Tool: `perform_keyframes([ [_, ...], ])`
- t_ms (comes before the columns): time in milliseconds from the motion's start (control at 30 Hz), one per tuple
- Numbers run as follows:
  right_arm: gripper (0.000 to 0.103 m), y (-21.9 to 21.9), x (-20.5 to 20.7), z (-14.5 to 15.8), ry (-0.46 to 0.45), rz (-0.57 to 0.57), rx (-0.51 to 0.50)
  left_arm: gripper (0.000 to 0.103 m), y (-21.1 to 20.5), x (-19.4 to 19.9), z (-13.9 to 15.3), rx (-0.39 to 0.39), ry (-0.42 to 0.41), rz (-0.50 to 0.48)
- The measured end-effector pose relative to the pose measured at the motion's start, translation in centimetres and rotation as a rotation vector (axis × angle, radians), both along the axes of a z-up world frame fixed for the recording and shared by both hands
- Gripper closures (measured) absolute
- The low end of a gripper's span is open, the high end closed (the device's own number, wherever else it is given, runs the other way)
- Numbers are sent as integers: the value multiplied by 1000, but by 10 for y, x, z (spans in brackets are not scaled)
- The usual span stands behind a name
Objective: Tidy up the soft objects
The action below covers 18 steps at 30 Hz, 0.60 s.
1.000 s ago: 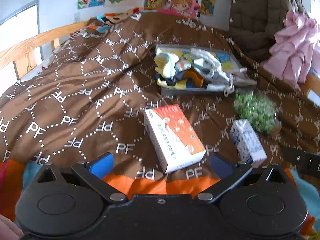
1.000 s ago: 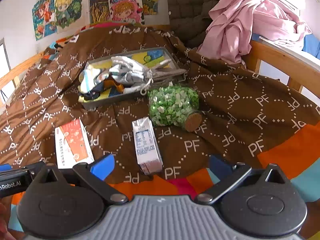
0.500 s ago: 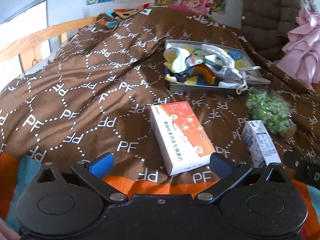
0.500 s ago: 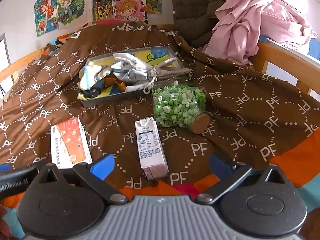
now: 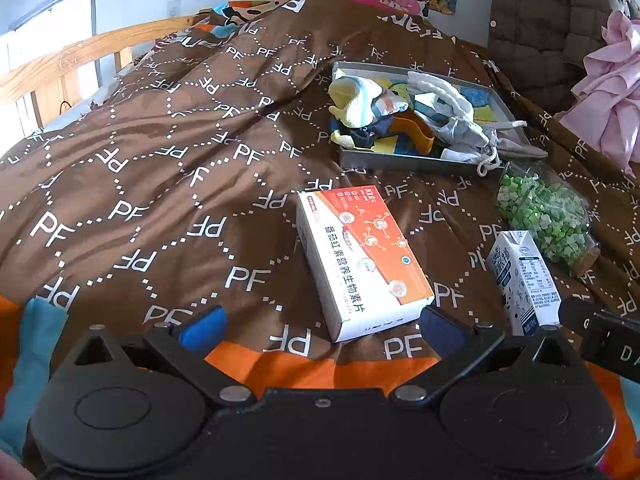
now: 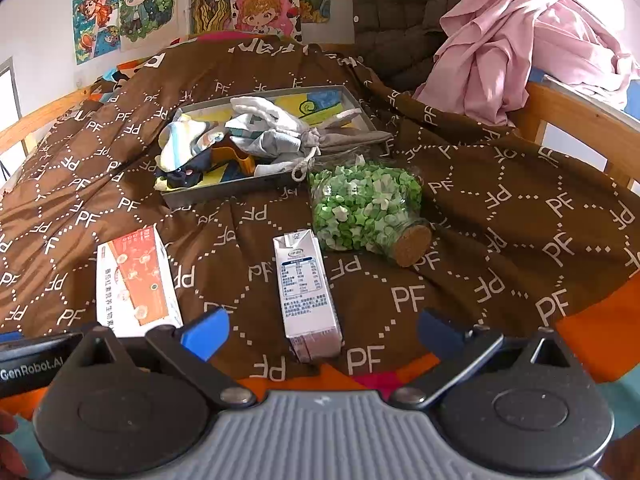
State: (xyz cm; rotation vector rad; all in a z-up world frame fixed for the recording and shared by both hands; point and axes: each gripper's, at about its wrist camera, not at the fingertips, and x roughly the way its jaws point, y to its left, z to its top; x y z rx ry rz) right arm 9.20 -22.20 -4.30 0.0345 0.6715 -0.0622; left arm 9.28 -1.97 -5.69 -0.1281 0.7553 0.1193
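A grey tray (image 5: 400, 160) (image 6: 224, 194) sits on the brown "PF" blanket and holds a pile of socks and cloth pieces (image 5: 400, 116) (image 6: 248, 136); a drawstring hangs over its front rim. In front of the tray lie an orange-and-white box (image 5: 360, 256) (image 6: 134, 284), a small milk carton (image 5: 524, 276) (image 6: 306, 292) and a corked jar of green stars (image 5: 544, 212) (image 6: 364, 208) on its side. My left gripper (image 5: 322, 327) is open just short of the box. My right gripper (image 6: 322, 334) is open just short of the carton. Neither holds anything.
A wooden bed rail (image 5: 80, 56) runs along the left and another (image 6: 568, 108) along the right. Pink clothing (image 6: 520, 28) and a brown quilted jacket (image 5: 552, 20) hang at the back right. Posters (image 6: 260, 0) cover the wall. The blanket is wrinkled.
The scene has slid slightly right in both views, most in the left wrist view, where the box and tray look a little closer. Both grippers stay open and empty.
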Motion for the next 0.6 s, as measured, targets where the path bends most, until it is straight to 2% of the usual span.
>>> perform_keyframes([
  [600,0,-3,4,-3,13,-7,4,1,0,0,-1,17,9,-7],
])
